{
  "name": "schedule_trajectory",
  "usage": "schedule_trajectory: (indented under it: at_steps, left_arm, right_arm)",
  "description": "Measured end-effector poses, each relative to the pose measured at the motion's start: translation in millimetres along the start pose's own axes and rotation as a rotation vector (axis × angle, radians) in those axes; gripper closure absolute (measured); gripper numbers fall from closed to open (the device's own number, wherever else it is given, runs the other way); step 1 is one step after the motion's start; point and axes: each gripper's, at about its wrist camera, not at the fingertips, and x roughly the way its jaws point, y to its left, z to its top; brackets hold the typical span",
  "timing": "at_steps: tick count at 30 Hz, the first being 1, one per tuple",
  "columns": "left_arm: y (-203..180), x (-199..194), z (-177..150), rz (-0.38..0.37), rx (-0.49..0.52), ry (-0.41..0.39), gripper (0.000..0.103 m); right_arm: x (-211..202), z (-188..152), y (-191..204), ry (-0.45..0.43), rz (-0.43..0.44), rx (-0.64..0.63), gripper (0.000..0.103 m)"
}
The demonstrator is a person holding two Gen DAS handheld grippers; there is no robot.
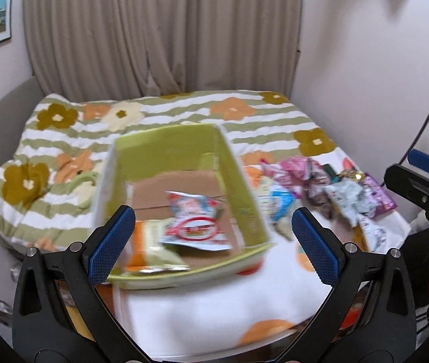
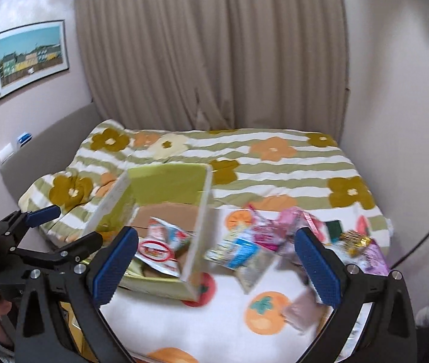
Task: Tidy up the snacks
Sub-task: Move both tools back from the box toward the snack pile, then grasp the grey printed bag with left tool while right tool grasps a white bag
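Note:
A green cardboard box (image 1: pixel 166 139) sits on the bed; it also shows in the right wrist view (image 2: pixel 169 178). Inside lie a white and red snack packet (image 1: pixel 196 224) and an orange packet (image 1: pixel 150 251). A pile of loose snack packets (image 1: pixel 329 187) lies to the right of the box, also in the right wrist view (image 2: pixel 275 239). My left gripper (image 1: pixel 211 245) is open and empty, hovering above the box's near end. My right gripper (image 2: pixel 214 263) is open and empty, above the box's right wall and the pile.
A white cloth with orange fruit prints (image 2: pixel 262 305) covers the bed's near part over a green striped flower quilt (image 2: pixel 275 163). Curtains (image 2: pixel 214 48) and walls close the far side. A framed picture (image 2: pixel 29 57) hangs at the left.

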Motion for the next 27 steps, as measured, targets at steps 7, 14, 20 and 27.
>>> schedule_trajectory:
  at_steps: [7,14,20,27]
  left_arm:
    - [-88,15,0,-0.056,0.026,0.024,0.001]
    - [-169,50,6,-0.106,0.094,0.043,0.001]
    - [-228,106,13,-0.141,0.264,0.093,0.001]
    - [-290,189,8,-0.207,0.562,0.201,0.001]
  right_arm:
    - [-31,-21,-82,0.012,-0.069,0.029,0.000]
    - [-35,-46,-150,0.076,-0.057,0.026,0.000]
    - [-10,-72,-199,0.153,-0.007,0.021,0.000]
    - [32,-121,-232,0.231,0.089,-0.039,0.000]
